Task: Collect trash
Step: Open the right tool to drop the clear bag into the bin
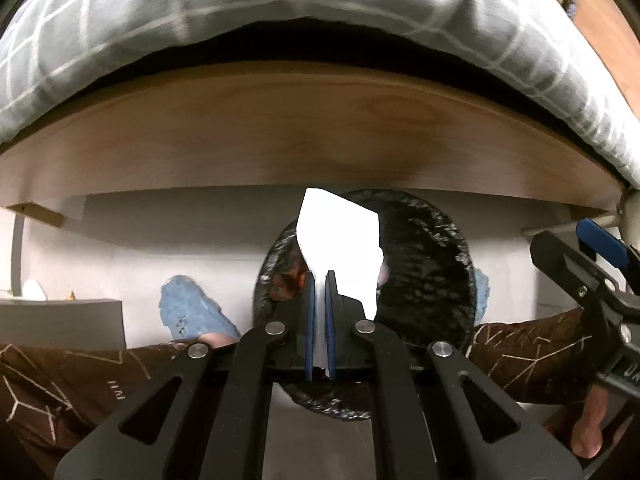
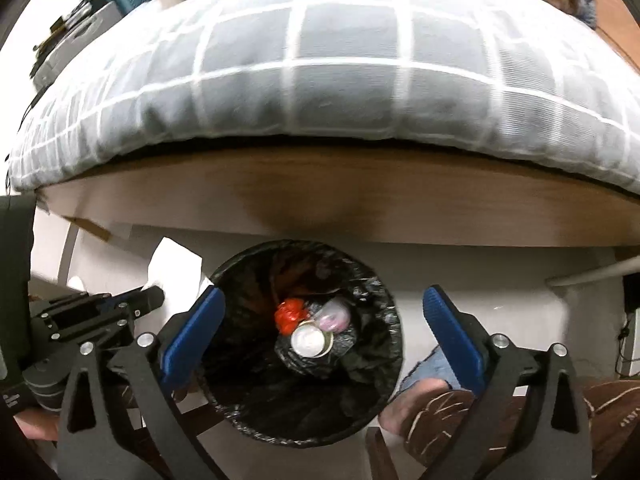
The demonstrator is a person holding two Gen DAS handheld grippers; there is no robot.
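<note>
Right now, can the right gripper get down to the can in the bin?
Probably yes. The right gripper hangs open over the bin, the can lies uncovered at the bottom, and the left gripper holds its paper off to the side.

Both wrist cameras look steeply down along their jaws, close above the black-lined bin (image 2: 304, 344), which both share along with the bed edge (image 1: 312, 128) beyond the jaws.

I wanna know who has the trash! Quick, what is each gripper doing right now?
Left gripper: shut on the white paper, above the bin.
Right gripper: open, holding nothing, above the bin.
</note>
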